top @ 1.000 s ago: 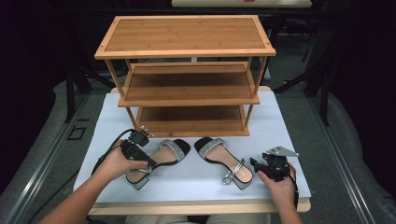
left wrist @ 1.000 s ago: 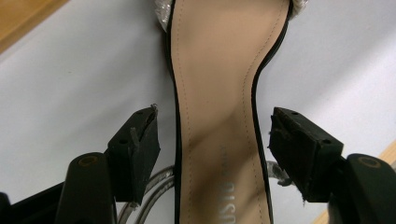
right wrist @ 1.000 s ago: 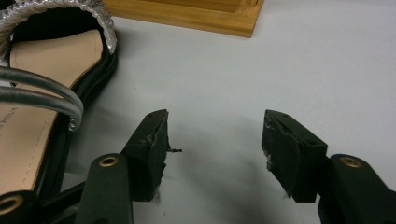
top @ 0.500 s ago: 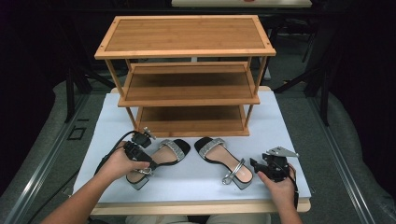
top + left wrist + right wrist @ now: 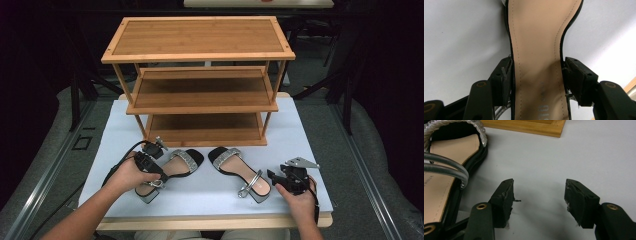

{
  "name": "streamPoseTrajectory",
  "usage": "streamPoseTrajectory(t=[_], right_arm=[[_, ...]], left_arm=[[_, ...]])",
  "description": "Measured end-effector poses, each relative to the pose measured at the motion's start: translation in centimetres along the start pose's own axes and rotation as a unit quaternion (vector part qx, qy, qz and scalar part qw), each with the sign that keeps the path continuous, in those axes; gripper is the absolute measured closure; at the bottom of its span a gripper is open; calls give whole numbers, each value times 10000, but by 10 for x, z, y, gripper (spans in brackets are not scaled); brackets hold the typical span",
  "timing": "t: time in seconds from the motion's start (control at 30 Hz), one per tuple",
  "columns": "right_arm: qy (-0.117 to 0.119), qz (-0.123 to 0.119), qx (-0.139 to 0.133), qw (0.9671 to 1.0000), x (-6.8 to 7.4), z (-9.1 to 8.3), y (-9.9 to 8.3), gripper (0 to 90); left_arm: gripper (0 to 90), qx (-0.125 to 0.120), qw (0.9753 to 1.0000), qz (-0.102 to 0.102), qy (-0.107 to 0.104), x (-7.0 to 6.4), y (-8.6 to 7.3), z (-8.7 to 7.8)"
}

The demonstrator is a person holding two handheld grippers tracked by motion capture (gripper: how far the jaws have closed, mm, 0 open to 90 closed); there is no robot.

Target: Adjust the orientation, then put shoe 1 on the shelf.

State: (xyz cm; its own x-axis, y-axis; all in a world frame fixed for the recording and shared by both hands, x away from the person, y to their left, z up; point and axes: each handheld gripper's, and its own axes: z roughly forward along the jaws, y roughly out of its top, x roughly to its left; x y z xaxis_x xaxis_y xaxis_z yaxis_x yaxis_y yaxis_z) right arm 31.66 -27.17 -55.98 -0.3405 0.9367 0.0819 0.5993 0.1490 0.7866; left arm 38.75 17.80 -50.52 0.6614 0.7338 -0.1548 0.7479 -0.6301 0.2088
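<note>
Sandals not yet shelved: left jaws closing on the first one

Left gripper (image 5: 536, 75) has its two jaws on either side of the narrow waist of the left sandal (image 5: 537, 50), pads touching or all but touching the sole's edges, so it looks like a grip just taken; whether it is squeezed tight I cannot tell. Ahead of those jaws the tan insole runs away toward the toe, and white table cover (image 5: 456, 37) lies on both sides. In the high view this gripper (image 5: 150, 162) sits over the sandal's (image 5: 172, 167) heel end, with the wooden shoe rack (image 5: 202, 80) beyond it.

Right gripper (image 5: 537, 197) is wide open and holds nothing; bare table shows between its jaws. To its left lies the right sandal (image 5: 444, 170), silver strap arching up, apart from the jaws. Farther ahead is the rack's bottom edge (image 5: 529, 127).

By my judgement the work is at its start: both sandals rest on the table, all three shelves are bare, and lifting and placing each remain.
</note>
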Motion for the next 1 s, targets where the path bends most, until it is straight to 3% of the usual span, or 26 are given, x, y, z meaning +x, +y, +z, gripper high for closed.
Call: streamPoseTrajectory(t=[0.27, 0.3, 0.5, 0.57, 0.63, 0.73, 0.77, 1.0], right_arm=[[42, 13, 25, 10000, -1, -1, -1, 401], [50, 16, 24, 10000, -1, -1, -1, 401], [45, 26, 44, 10000, -1, -1, -1, 399], [52, 31, 42, 10000, -1, -1, -1, 399], [62, 32, 44, 10000, -1, -1, -1, 399], [52, 30, 47, 10000, -2, 0, -2, 399], [60, 31, 41, 10000, -2, 0, -2, 399], [74, 45, 34, 10000, -2, -1, -2, 399]], left_arm=[[428, 409, 9990, 31, 169, 15, -8, -7], [427, 330, 9993, -110, 103, 17, -10, -6], [415, 547, 9984, -104, 140, 16, -2, -4], [384, 499, 9986, -133, 118, 15, 1, -2], [345, 557, 9983, -47, 154, 13, 3, 0], [355, 615, 9975, 99, 331, 10, 4, 2], [368, 762, 9960, 270, 369, 11, 5, 1], [397, 810, 9955, 227, 439, 11, 7, 2]])
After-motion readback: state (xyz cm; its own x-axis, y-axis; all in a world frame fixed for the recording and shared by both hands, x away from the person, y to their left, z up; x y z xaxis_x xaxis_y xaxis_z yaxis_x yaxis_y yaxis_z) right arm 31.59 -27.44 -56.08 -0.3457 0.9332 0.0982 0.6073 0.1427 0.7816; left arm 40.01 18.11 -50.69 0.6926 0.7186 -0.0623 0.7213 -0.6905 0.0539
